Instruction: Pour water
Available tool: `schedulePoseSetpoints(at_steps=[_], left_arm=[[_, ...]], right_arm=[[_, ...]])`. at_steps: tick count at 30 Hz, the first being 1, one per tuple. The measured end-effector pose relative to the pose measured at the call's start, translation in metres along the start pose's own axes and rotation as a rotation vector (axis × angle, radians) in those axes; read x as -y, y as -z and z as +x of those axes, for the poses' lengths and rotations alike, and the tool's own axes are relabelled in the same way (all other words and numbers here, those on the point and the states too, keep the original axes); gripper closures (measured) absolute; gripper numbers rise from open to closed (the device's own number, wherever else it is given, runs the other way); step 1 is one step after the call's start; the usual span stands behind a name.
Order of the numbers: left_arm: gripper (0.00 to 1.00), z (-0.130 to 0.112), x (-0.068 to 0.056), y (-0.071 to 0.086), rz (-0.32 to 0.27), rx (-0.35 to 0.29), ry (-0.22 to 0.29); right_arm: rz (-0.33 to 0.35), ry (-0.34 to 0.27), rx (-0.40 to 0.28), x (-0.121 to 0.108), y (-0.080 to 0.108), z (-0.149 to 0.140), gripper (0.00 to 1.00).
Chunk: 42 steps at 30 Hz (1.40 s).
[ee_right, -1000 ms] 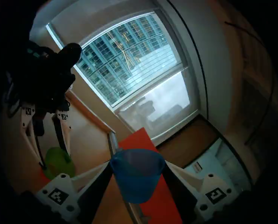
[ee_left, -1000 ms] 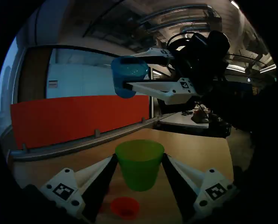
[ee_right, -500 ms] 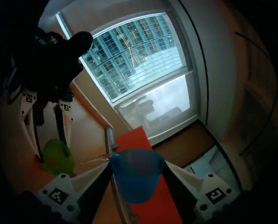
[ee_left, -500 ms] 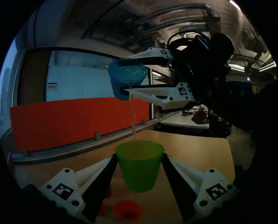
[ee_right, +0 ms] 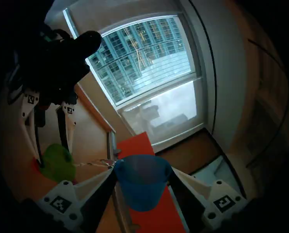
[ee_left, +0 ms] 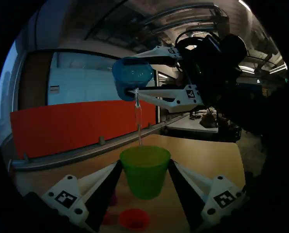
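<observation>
Fingers (ee_left: 101, 186) of the left gripper (ee_left: 145, 166) press on both sides of the green cup (ee_left: 145, 178), holding it upright over a light wooden table (ee_left: 210, 155); whether the cup rests on the table cannot be told. Above the green cup, the right gripper (ee_right: 143, 173) clamps a blue cup (ee_right: 142, 190) between its two fingers, tipped with its lip toward the green cup. A thin stream of water (ee_left: 137, 120) falls from that lip into the green cup's open mouth. Just below the green cup, a small round red thing (ee_left: 133, 219) lies on the table. Behind the green cup an orange panel (ee_left: 78, 120) runs along the table's far edge, with pale glass above it. In the right gripper view a large window (ee_right: 144, 73) facing a high-rise stands up and right of the green cup. The room is dim, with pipes (ee_left: 183, 15) and strip lights overhead.
</observation>
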<state>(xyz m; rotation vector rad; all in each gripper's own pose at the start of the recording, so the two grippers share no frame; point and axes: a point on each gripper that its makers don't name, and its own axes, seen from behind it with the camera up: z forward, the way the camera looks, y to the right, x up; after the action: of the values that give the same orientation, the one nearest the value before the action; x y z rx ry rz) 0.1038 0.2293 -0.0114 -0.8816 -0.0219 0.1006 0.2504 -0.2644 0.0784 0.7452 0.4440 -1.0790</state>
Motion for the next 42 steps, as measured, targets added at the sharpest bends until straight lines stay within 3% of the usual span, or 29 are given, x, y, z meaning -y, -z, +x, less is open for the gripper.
schedulePoseSetpoints(at_steps=[42], left_arm=[[0.14, 0.004, 0.007, -0.005, 0.010, -0.004, -0.006]], right_arm=[[-0.015, 0.134, 0.002, -0.011, -0.003, -0.001, 0.09]])
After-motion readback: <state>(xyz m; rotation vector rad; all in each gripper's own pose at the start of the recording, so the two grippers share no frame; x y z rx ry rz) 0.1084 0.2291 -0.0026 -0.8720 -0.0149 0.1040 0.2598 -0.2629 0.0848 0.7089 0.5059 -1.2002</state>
